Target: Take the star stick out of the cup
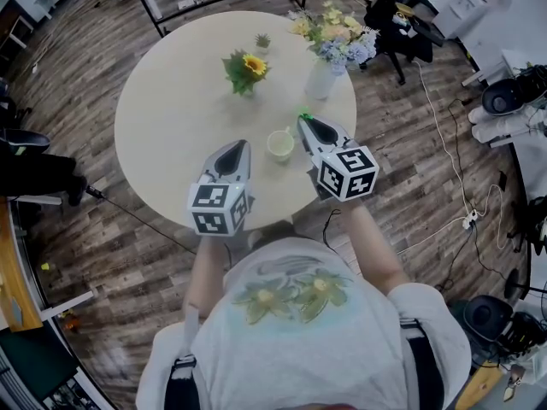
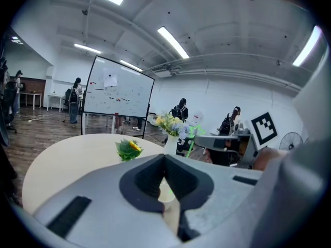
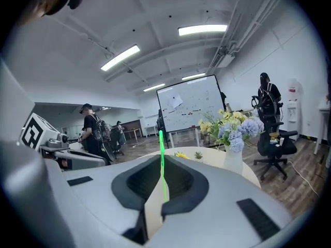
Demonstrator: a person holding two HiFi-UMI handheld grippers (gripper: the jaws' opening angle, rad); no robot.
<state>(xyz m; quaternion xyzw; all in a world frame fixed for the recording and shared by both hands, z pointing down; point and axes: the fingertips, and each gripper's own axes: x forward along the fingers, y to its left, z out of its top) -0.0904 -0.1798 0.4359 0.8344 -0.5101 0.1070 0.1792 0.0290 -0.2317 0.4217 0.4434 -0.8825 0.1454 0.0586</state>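
A pale cup point(image 1: 280, 144) stands on the round cream table point(image 1: 171, 118) near its front edge. My right gripper point(image 1: 304, 121) hovers just right of the cup, shut on a thin green star stick point(image 1: 303, 114). In the right gripper view the stick point(image 3: 162, 164) runs straight up from between the closed jaws. From the left gripper view, the star stick point(image 2: 192, 138) hangs at the right gripper, clear of the cup point(image 2: 165, 191). My left gripper point(image 1: 235, 146) is to the left of the cup, its jaws together and empty.
A small sunflower pot point(image 1: 245, 69), a tiny cactus point(image 1: 262, 41) and a white vase of flowers point(image 1: 329, 54) stand on the far half of the table. Office chairs point(image 1: 397, 15) and cables lie beyond the table's right side.
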